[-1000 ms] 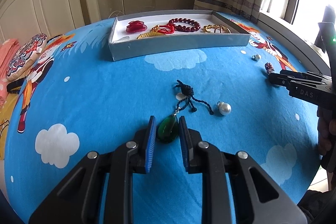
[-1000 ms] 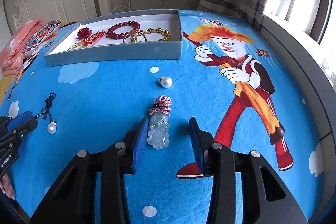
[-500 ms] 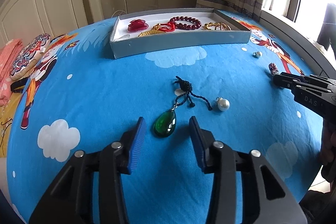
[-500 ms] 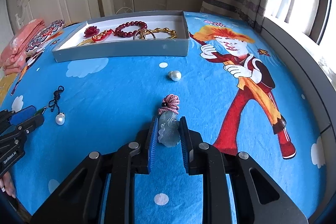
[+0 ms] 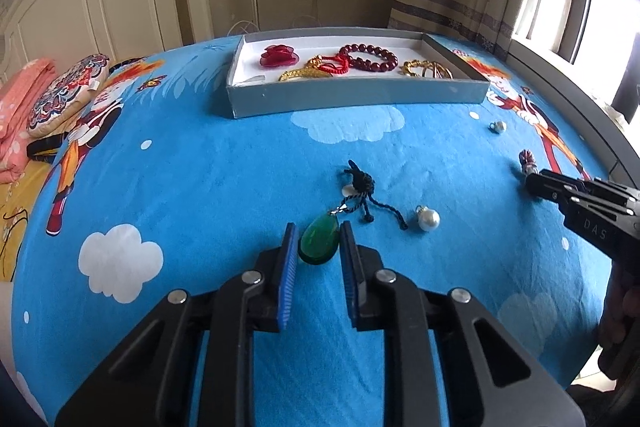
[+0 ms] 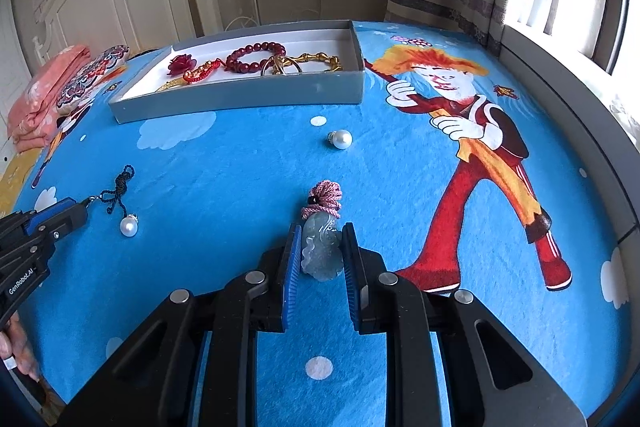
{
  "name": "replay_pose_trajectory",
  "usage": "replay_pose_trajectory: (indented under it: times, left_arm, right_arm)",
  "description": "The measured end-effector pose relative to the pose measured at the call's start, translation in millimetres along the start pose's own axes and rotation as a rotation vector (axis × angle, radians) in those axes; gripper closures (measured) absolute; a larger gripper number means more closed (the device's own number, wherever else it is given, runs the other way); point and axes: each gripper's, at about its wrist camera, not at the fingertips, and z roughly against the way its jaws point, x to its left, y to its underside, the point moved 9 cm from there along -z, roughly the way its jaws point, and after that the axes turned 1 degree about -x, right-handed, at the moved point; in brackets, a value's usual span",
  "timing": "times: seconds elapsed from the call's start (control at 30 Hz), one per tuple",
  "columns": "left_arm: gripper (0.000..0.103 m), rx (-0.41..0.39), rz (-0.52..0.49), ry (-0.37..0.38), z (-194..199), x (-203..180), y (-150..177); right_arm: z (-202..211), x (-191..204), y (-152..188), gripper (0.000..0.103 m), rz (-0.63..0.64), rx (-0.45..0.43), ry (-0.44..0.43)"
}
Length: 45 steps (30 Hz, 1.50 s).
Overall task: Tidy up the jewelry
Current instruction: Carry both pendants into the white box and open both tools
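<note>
A green teardrop pendant [image 5: 320,243] on a black knotted cord [image 5: 363,183] lies on the blue bedspread. My left gripper [image 5: 318,227] is shut on it, a blue pad against each side. A pale jade pendant [image 6: 322,247] with a pink cord knot [image 6: 325,197] sits between the pads of my right gripper [image 6: 321,227], which is shut on it. Both pendants rest on the cloth. The grey jewelry box [image 5: 360,95] at the back holds a red flower, a red bead bracelet and gold pieces. In the right wrist view the box [image 6: 240,99] is far left of centre.
Two loose pearls lie on the bed: one [image 5: 429,219] beside the black cord, another [image 6: 342,139] in front of the box. Folded pink cloth and a patterned cushion [image 5: 68,87] sit at the far left. A window ledge runs along the right edge.
My left gripper, open around the green pendant half a second ago, has shut on it. My right gripper shut on the jade pendant within the last second and still holds it.
</note>
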Motion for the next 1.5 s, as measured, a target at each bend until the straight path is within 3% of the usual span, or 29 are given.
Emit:
replay_pose_trajectory:
  times: [0.8,1.5]
  left_arm:
    - [0.083,-0.122,-0.008,-0.009,35,-20,-35]
    - [0.083,-0.178,-0.033,-0.020,29,-16,-82]
  right_arm:
    - [26,11,-21,0.083,-0.003,-0.060,-0.019]
    - [24,11,-74,0.083,-0.007,-0.129,-0.012]
